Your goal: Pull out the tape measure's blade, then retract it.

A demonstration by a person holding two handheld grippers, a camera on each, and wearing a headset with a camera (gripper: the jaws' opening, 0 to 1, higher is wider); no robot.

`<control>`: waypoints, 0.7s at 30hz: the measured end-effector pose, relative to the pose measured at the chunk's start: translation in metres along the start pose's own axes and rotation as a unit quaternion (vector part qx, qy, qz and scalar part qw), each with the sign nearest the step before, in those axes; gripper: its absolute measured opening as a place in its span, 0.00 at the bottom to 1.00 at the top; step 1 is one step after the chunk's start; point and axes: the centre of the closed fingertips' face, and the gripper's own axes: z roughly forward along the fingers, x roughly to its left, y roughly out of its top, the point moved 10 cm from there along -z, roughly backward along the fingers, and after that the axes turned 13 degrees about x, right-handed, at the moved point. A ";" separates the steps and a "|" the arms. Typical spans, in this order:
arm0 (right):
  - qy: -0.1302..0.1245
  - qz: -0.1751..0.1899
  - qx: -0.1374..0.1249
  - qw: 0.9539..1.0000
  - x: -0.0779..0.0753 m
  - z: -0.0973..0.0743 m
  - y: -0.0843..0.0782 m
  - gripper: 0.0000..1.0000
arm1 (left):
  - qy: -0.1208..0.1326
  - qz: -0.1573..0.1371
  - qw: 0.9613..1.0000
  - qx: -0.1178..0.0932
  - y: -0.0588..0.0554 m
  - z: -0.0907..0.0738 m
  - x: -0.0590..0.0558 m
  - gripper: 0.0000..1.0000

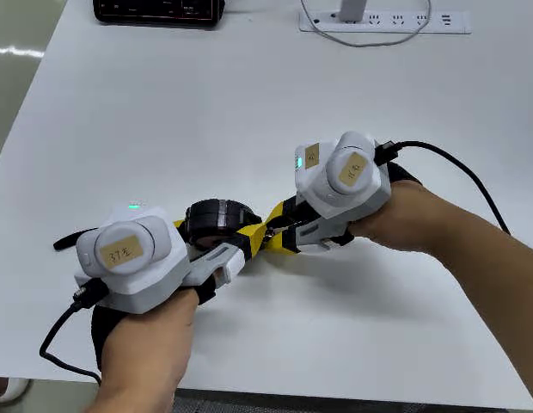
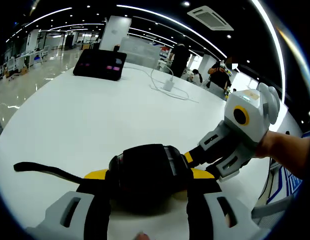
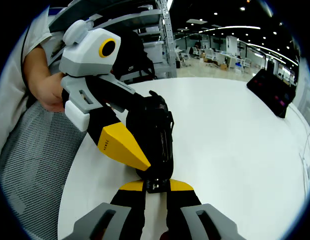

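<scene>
One black tape measure (image 1: pixel 217 219) sits low centre of head view on the white table (image 1: pixel 249 103), case clamped in left gripper (image 2: pixel 147 200), right gripper (image 3: pixel 156 194) pinched narrow on blade tip (image 3: pixel 157 185) at case mouth, so pull straight and level, case pinned, then ease back slowly.

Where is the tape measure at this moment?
In the head view the tape measure is low and centre, near the front edge of the white table. It is clamped by the left gripper, with the right gripper closed on its end from the right.
</scene>
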 end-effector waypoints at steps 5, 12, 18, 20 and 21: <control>0.001 0.004 -0.004 1.000 0.001 0.000 -0.001 0.14 | -0.003 0.003 1.000 -0.004 -0.001 0.000 0.000 0.58; 0.001 0.009 -0.004 1.000 0.001 -0.002 -0.003 0.17 | -0.001 0.002 1.000 -0.004 -0.001 0.001 0.000 0.59; -0.002 0.016 -0.012 1.000 0.001 -0.004 -0.003 0.18 | 0.000 0.002 1.000 -0.002 0.000 0.000 -0.001 0.59; -0.003 0.020 -0.016 1.000 0.001 -0.006 -0.003 0.20 | 0.003 0.009 1.000 0.001 0.000 -0.001 -0.001 0.59; -0.004 0.021 -0.016 1.000 0.002 -0.006 -0.003 0.24 | 0.004 0.015 1.000 0.002 0.001 -0.001 -0.001 0.60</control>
